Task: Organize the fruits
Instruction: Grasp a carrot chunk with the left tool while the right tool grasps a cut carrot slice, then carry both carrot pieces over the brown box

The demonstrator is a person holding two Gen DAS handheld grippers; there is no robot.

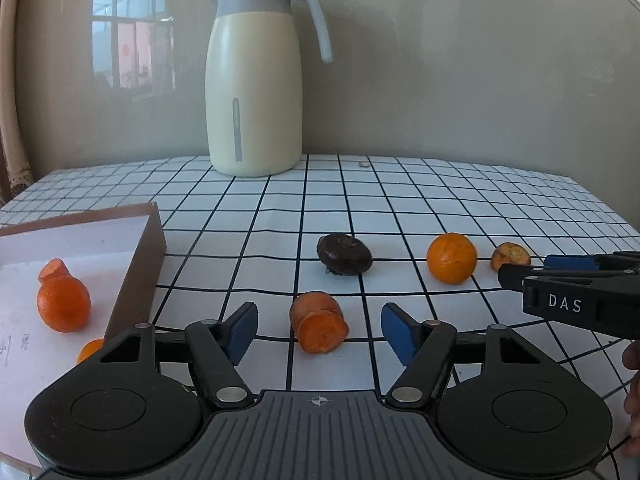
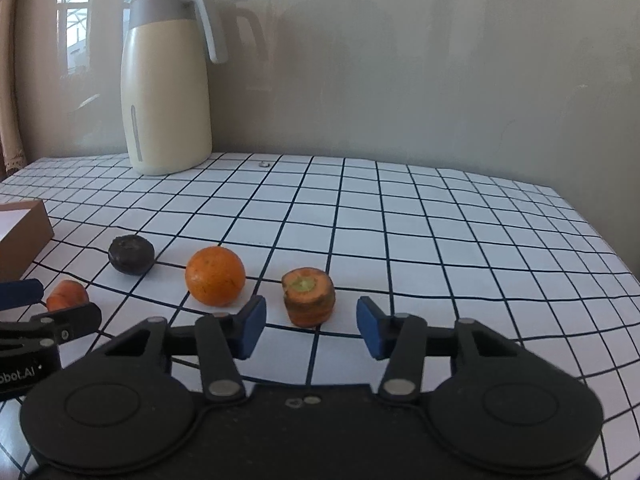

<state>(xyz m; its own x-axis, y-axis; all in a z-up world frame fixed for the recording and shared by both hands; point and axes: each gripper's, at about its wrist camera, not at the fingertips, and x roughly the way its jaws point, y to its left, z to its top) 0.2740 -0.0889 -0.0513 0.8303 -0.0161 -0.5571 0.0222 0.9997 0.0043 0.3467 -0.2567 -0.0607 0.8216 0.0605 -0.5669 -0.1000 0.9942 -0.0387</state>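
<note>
A lying carrot chunk [image 1: 319,322] rests on the checked cloth between the blue pads of my left gripper [image 1: 319,326], which is open, both pads clear of it. Farther back lie a dark round fruit [image 1: 344,254], an orange [image 1: 452,258] and an upright carrot stub [image 1: 511,255]. In the right wrist view that carrot stub [image 2: 308,296] stands just ahead of and between the pads of my right gripper [image 2: 311,320], open and not touching it. The orange [image 2: 215,276] and dark fruit [image 2: 131,255] lie to its left.
A brown cardboard box [image 1: 138,264] at the left holds an orange [image 1: 63,302], a carrot piece [image 1: 54,270] and another orange bit [image 1: 90,350]. A cream thermos jug [image 1: 254,92] stands at the back by the wall. The table edge runs along the right.
</note>
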